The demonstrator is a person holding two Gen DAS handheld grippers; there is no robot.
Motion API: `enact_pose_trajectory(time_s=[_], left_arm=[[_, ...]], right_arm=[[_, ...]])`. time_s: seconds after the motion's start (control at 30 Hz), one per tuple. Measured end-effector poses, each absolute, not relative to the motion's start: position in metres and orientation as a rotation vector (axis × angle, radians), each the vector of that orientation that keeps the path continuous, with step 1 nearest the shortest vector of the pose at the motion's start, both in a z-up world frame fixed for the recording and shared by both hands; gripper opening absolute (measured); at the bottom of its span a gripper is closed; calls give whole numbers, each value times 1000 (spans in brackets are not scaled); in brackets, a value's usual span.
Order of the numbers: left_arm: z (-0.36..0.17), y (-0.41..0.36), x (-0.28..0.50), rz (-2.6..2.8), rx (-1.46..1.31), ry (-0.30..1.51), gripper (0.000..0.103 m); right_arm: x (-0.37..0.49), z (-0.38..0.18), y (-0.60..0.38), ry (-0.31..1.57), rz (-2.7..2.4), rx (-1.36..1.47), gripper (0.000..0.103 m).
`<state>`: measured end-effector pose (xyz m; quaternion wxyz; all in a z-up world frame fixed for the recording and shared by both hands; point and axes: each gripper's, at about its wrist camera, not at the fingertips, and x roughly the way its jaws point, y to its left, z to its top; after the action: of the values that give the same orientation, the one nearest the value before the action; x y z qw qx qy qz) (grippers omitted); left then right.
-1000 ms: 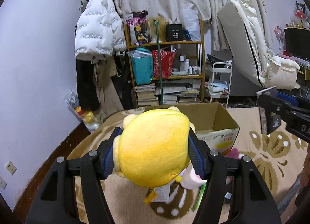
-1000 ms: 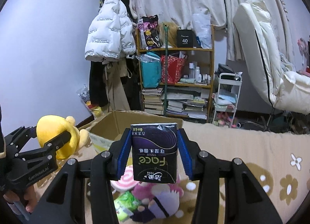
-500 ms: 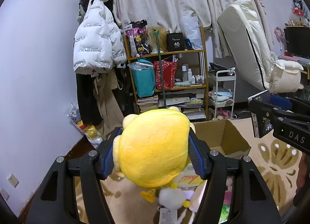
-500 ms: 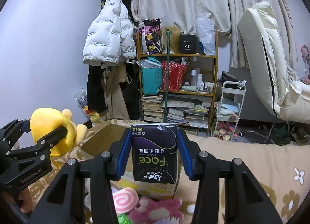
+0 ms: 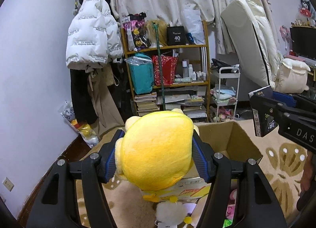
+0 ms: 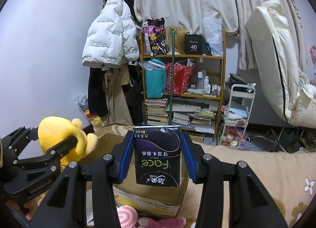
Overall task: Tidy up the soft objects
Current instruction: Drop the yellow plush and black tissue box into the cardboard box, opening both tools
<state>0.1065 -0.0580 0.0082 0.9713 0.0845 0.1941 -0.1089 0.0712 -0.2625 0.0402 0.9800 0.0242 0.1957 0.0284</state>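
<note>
Over the last second both grippers have risen from the toy pile toward the box (image 5: 235,139), which now sits at centre right of the left view. The left gripper (image 5: 158,156) is clamped on the yellow plush (image 5: 156,149), the right gripper (image 6: 157,157) on the tissue pack (image 6: 158,155). Both loads look ready to drop in.

A round yellow plush toy (image 5: 157,153) is clamped between blue pads, held in the air in front of an open cardboard box (image 5: 233,139). A dark purple tissue pack (image 6: 157,156), printed "Face" upside down, is gripped upright above the same box. A pink-and-white swirl plush (image 6: 126,215) and a pink plush (image 6: 164,223) are seen on the carpet beside the box's front wall.
</note>
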Motion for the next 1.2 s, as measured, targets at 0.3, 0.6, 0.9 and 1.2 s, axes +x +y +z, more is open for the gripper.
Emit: enact_pose_trajectory(time_s=[0.3,0.6,0.9,1.2], left_arm=[[-24,-66,129,-259,177,486,65],[-28,-67,147,-252,152,507,65],[-22,-72,169,-264,97,551,65],[-30,-78,175,-244,120,574,77]], right_arm=[[97,3,-276,481,102,127,50],[98,-7,-282,484,111,144,50],[97,-11,-278,466,131,139,50],[101,-18,-273,500,133,139,51]])
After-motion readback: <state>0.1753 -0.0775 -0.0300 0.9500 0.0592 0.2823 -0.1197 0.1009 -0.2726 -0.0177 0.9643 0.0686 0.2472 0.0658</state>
